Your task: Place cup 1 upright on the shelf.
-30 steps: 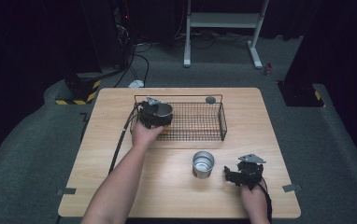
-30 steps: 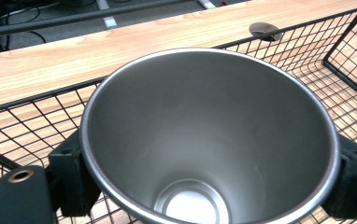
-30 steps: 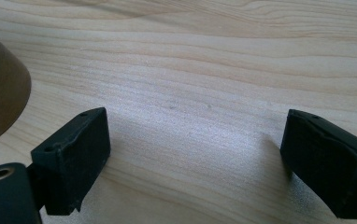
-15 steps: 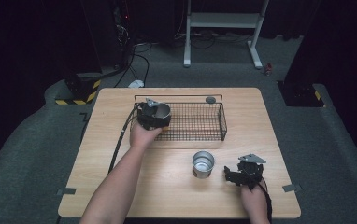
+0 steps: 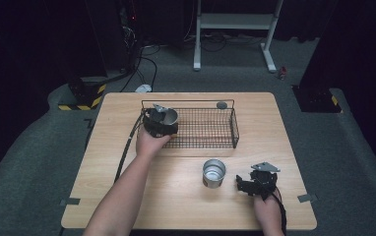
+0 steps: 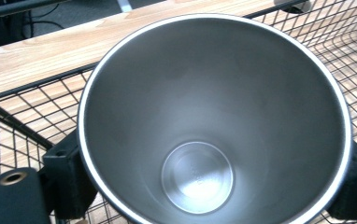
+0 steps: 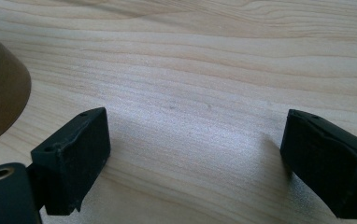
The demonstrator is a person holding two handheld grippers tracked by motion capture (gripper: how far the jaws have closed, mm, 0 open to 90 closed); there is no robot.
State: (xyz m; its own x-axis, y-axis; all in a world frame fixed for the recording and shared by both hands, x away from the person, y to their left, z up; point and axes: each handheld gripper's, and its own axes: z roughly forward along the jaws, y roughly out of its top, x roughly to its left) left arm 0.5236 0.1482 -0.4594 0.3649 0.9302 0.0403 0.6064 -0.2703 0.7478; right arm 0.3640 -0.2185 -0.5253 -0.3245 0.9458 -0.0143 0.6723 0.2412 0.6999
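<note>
Left tongs [image 5: 162, 118], jaws just opening around the steel cup [image 6: 214, 121] inside the wire basket [image 5: 210, 142]: release fully, then lift straight up. Right tongs [image 7: 195, 163] rest open, empty.

Left gripper [image 5: 162, 119] — jaws have just been opening around the steel cup [image 5: 169, 117] at the left end of the wire basket [image 5: 210, 142]. In the left gripper view the cup [image 6: 214, 121] sits between the two jaws, its rim filling the gap from one to the other; whether the pads press on its wall cannot be told. In the high view, cup and hand sit where they did before — no shift to see.
</note>
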